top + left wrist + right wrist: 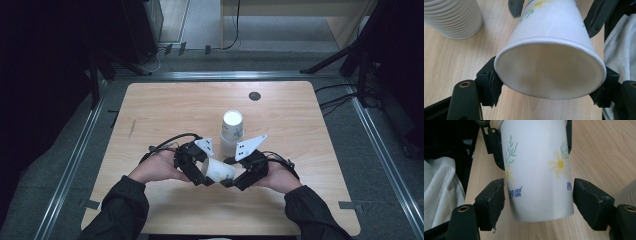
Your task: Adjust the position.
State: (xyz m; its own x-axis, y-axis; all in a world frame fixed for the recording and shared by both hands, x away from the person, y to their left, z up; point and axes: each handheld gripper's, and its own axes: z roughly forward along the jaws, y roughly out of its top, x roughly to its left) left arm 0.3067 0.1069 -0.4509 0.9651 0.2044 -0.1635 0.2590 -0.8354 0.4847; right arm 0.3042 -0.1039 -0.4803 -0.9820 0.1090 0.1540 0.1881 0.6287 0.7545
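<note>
Wooden table (165, 107) holds one cup stack (232, 131); two tongs flank one cup (218, 170).

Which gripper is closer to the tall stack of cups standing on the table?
Right. The right gripper sits just below the cup stack, its grey plate beside it. The left gripper, clamping the flowered cup, lies further to the left.

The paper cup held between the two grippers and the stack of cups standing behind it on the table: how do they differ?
The held cup is single and lies on its side above the table; the stack of cups stands upside down on the table.

The held cup is gripped near its rim by the left gripper, with the right gripper around its base end; the stack is untouched.

The held cup shows one smooth wall; the stack shows many nested rims.

Both are white paper cups.
</note>
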